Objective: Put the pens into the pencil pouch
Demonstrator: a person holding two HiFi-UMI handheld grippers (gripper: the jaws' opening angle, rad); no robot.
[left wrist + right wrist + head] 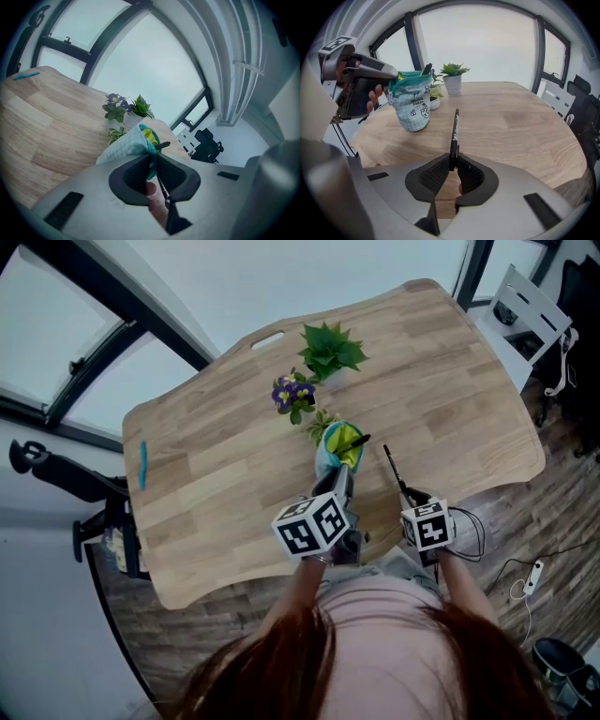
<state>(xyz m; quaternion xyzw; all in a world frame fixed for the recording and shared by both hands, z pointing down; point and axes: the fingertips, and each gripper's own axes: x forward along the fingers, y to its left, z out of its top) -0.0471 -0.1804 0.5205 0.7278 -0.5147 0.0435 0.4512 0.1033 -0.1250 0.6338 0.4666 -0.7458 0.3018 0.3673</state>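
A pale teal checked pencil pouch (336,452) stands upright and open on the wooden table (216,474), with a black pen (356,441) sticking out of its yellow-lined mouth. My left gripper (344,482) is shut on the pouch's near rim; in the left gripper view the pouch (127,146) fabric is pinched between the pads of the left gripper (152,165). To the right, my right gripper (410,496) is shut on the lower end of a second black pen (394,470). In the right gripper view this pen (453,133) points up and away from the right gripper (452,168), right of the pouch (411,107).
Behind the pouch stand three potted plants: a green one (330,352), a purple-flowered one (294,393) and a small variegated one (322,424). A light-blue pen-like thing (142,465) lies near the table's left edge. A white chair (525,310) stands past the right end.
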